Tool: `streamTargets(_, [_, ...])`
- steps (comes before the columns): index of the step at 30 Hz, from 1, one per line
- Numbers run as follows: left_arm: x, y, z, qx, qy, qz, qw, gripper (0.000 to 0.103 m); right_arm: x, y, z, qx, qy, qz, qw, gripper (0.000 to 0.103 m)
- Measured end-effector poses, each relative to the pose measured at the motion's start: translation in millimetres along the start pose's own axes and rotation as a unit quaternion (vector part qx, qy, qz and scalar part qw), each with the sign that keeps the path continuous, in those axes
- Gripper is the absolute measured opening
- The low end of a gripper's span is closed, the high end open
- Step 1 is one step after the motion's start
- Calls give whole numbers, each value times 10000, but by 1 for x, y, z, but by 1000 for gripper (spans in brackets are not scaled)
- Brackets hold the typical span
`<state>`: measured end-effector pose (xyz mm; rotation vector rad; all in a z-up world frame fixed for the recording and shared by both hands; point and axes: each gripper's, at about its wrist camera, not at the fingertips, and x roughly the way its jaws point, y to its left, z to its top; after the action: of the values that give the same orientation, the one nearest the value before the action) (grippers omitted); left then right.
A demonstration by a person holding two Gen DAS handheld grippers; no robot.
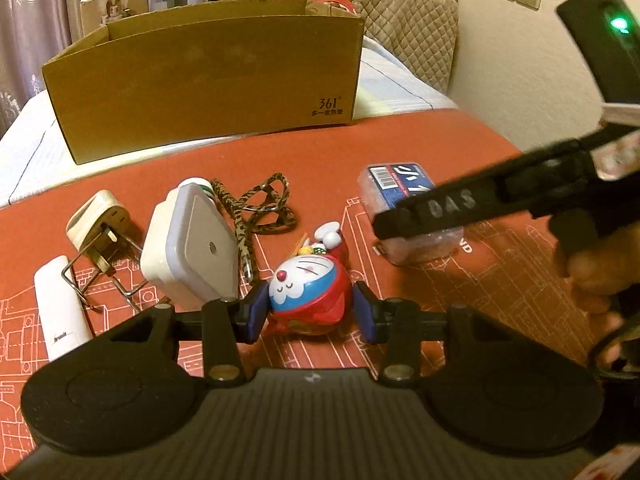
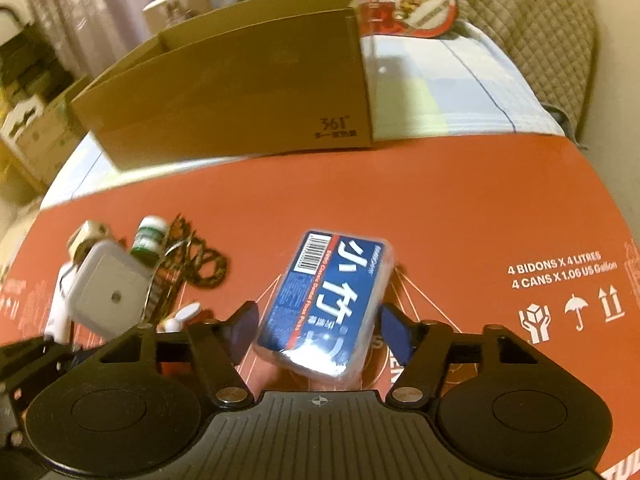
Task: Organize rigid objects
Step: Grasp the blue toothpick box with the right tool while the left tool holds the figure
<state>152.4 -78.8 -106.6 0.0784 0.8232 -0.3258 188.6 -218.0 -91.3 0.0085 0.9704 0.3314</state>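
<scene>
A cardboard box (image 1: 208,84) is set at the far edge of the red mat (image 1: 440,148); a blue card case (image 2: 324,304) is framed by the right gripper (image 2: 320,330), pads apart from it; a cat toy (image 1: 310,292) is clamped by the left gripper (image 1: 310,314).

Cardboard box (image 1: 204,84) stands at the far edge of the mat (image 1: 460,148), well behind the loose items. Cat figurine (image 1: 308,284) lies on the mat nearest the left gripper (image 1: 310,312), between its fingers; square box (image 1: 192,244) just left of it, plug (image 1: 96,224) and stick (image 1: 60,308) further left, cord (image 1: 260,208) behind. Card case (image 2: 324,300) lies to the figurine's right, between the fingers of the right gripper (image 2: 316,328).
</scene>
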Motion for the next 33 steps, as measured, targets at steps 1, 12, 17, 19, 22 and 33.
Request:
streamTargets(1, [0, -1, 0, 18, -2, -18, 10000, 40, -4, 1, -3, -141, 35, -52, 9999, 56])
streamTargets(12, [3, -5, 3, 228, -92, 26, 9997, 40, -17, -19, -26, 1, 104, -336, 9994, 57])
streamTargets(17, [8, -9, 1, 391, -11, 83, 9992, 40, -18, -17, -30, -21, 12, -340, 9994, 57])
streamTargets(19, [8, -10, 0, 391, -3, 98, 9992, 40, -17, -17, -30, -28, -5, -340, 9994, 57])
streamTargets(22, [7, -9, -1, 237, 61, 14, 9997, 40, -15, -18, -29, -11, -59, -335, 9994, 57])
streamTargets(33, [-7, -5, -2, -322, 166, -229, 9991, 40, -16, -12, -32, -187, -158, -434, 9988, 54])
